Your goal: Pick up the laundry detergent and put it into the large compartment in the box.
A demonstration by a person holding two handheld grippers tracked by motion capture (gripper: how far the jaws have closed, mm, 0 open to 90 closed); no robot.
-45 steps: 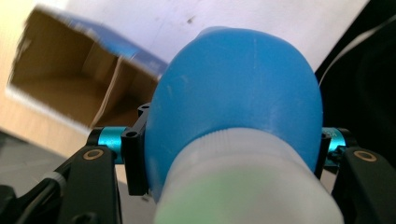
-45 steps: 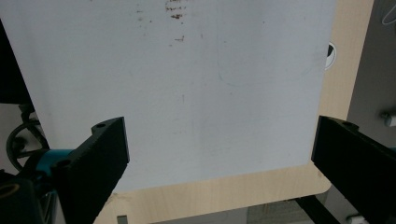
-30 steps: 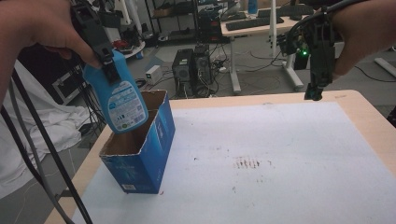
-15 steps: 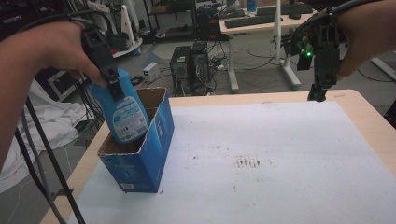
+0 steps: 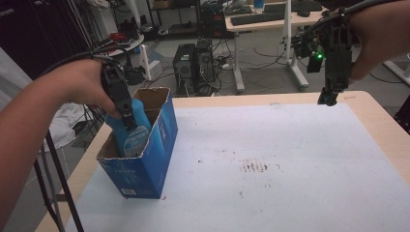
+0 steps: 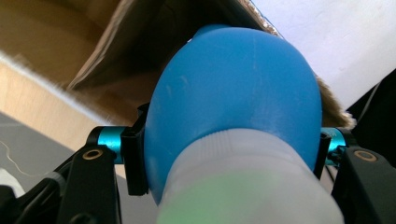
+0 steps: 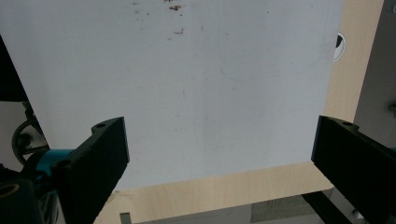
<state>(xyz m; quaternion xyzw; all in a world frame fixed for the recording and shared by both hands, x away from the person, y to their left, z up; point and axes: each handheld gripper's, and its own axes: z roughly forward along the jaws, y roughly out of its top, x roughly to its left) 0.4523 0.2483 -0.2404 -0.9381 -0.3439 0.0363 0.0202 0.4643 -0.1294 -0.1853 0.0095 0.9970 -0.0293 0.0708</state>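
A blue spray bottle (image 5: 129,129) with a white label stands partly inside an open blue cardboard box (image 5: 155,153) at the table's left edge. My left gripper (image 5: 126,116) is shut on the bottle's upper body, jaws pointing down into the box. In the left gripper view the bottle (image 6: 233,93) bulges between both jaws, with the box's brown inner wall (image 6: 121,42) beyond it. My right gripper (image 5: 329,99) hangs open above the table's far right corner, holding nothing. Its view looks down on the white table cover (image 7: 187,84) between wide-apart jaws.
A white sheet (image 5: 290,159) covers most of the wooden table (image 5: 382,121), with small brown marks (image 5: 254,166) near the middle. Behind the table stand computer towers (image 5: 196,65) and a desk with keyboards (image 5: 261,17). Cables trail from both grippers.
My left gripper has lowered the bottle down into the box; it now sits deeper between the walls. The right gripper has stayed in place above the far right corner.
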